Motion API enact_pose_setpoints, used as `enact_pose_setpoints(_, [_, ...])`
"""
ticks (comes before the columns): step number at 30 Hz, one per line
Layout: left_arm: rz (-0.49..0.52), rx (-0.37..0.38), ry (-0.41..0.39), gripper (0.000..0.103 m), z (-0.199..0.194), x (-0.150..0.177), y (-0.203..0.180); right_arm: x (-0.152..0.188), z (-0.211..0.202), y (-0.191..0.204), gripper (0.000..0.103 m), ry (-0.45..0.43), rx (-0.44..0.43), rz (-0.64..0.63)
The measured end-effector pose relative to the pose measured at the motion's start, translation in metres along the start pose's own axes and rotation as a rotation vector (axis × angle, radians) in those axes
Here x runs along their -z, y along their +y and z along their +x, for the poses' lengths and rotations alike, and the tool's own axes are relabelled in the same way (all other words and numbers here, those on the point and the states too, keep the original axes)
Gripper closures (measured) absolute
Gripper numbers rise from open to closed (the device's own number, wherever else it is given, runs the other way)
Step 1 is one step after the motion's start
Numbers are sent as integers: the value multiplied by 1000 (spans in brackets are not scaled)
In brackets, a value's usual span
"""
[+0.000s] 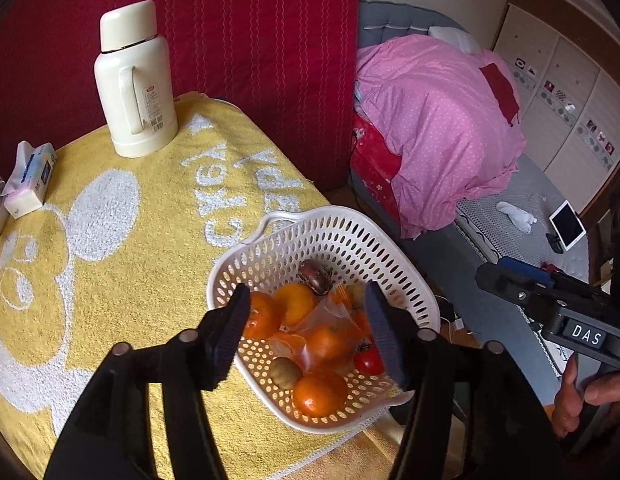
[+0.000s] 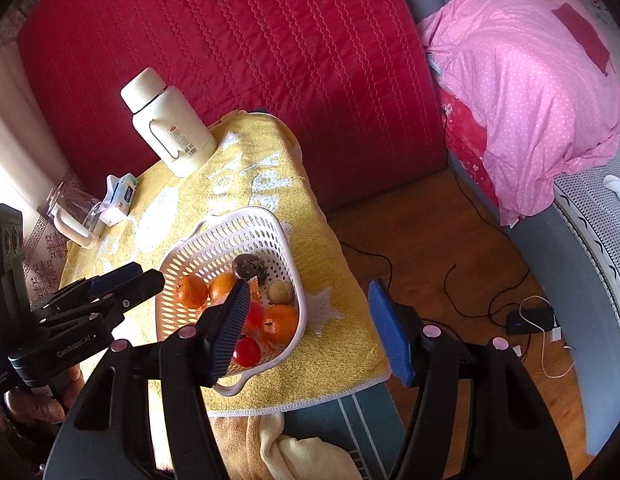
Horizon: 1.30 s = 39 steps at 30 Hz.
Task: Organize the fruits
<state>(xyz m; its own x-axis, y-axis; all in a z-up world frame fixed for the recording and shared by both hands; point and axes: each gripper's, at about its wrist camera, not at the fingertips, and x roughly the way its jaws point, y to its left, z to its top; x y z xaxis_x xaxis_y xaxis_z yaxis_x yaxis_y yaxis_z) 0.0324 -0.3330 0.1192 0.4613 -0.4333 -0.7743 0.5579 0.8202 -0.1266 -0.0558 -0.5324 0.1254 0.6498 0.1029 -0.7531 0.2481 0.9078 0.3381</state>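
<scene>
A white perforated basket (image 1: 350,236) (image 2: 213,248) sits at the near right edge of a table covered by a yellow towel (image 1: 121,280) (image 2: 342,320). It holds several oranges (image 1: 320,394) (image 2: 281,323), a kiwi (image 1: 284,372) (image 2: 280,292), a red tomato (image 1: 368,359) (image 2: 247,352), a dark purple fruit (image 1: 314,276) (image 2: 247,267) and a clear plastic bag (image 1: 330,320). My left gripper (image 1: 310,332) (image 2: 127,280) is open and empty just above the basket. My right gripper (image 2: 310,328) (image 1: 494,274) is open and empty, higher, over the basket's right rim.
A cream thermos (image 1: 133,80) (image 2: 169,120) stands at the table's far end. A tissue pack (image 1: 29,180) (image 2: 119,198) and a glass jug (image 2: 75,216) lie at the left edge. A bed with a pink quilt (image 1: 438,120) is right; cables (image 2: 530,320) cross the wooden floor.
</scene>
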Motion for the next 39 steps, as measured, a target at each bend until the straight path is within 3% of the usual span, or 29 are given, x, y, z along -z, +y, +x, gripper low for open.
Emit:
enact_pose_setpoints(5, [8,-88,-34,11,-15,-3,2,-2,1,6,31,-3,-15,-4])
enact_pose_setpoints(16, [32,-143,-132,8,-67,-15,13,-2,-8,38,29,-53,-17,-14])
enact_pose_setpoints(22, [59,-169,-169,5,-97,-17,24,2,-22,62,17,-88,8,-5])
enact_pose_setpoints(26, [68,-177,-188,5,-116,-13,32,8,-33,77,15,-116,21,5])
enact_pose_setpoints(29, [68,-190,-204,5,-129,-10,38,13,-43,88,5,-150,43,12])
enact_pose_setpoints(39, [85,-215,-238,5,-161,1,47,33,-63,111,3,-163,147,-5])
